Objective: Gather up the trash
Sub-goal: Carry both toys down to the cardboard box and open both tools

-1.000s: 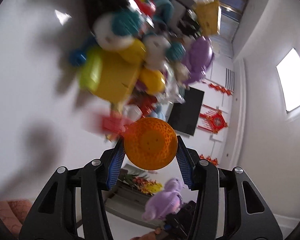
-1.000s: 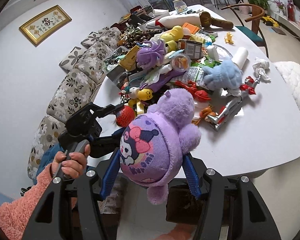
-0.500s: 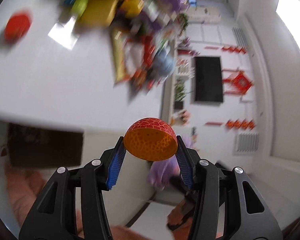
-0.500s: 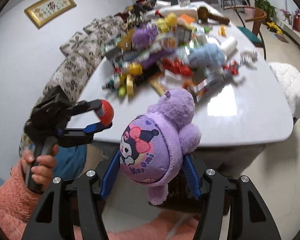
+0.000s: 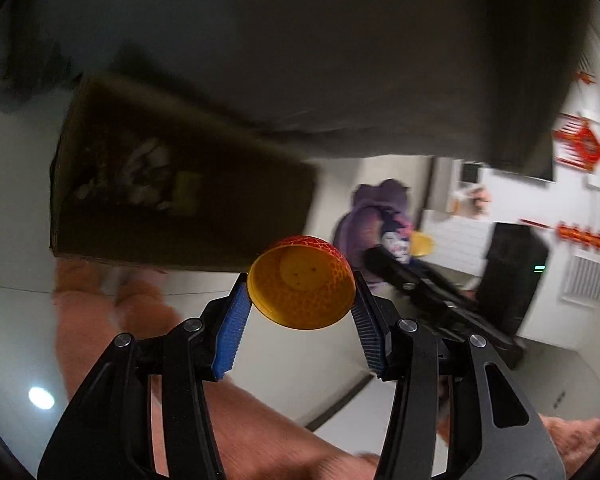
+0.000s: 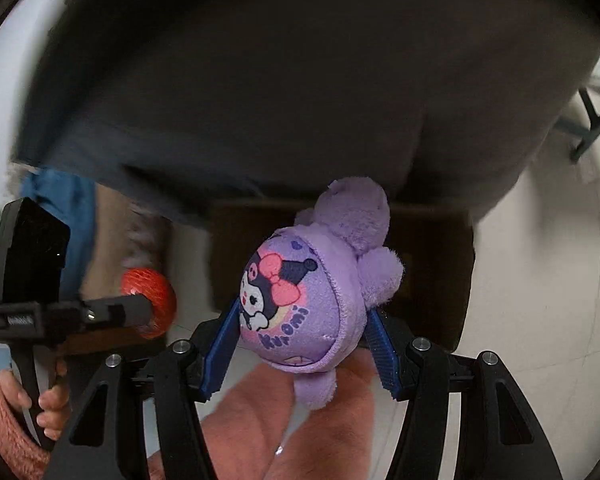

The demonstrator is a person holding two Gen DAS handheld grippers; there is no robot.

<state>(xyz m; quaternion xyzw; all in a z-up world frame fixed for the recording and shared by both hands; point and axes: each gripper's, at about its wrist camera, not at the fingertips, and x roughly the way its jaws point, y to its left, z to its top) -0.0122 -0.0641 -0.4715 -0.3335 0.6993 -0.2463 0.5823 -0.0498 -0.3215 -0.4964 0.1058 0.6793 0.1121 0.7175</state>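
My left gripper (image 5: 300,308) is shut on an orange half-ball shell (image 5: 302,282), its hollow side facing the camera. Beyond it a brown cardboard box (image 5: 148,168) with scraps inside stands on the floor under the table. My right gripper (image 6: 300,332) is shut on a purple Kuromi plush (image 6: 304,292), held above the dark box (image 6: 432,264). In the right wrist view the left gripper (image 6: 140,312) with the orange shell (image 6: 152,296) shows at the left. The plush (image 5: 376,220) and the right gripper show blurred in the left wrist view.
The dark underside of the table (image 6: 284,80) fills the top of both views. Pink-sleeved arms (image 5: 260,432) and legs sit close below. A dark cabinet (image 5: 512,276) and a white wall with red ornaments (image 5: 580,144) lie at the right. Pale floor (image 6: 540,280) surrounds the box.
Both grippers have dropped from above the cluttered tabletop to below its edge, now pointing down at the box on the floor. Each still holds its object.
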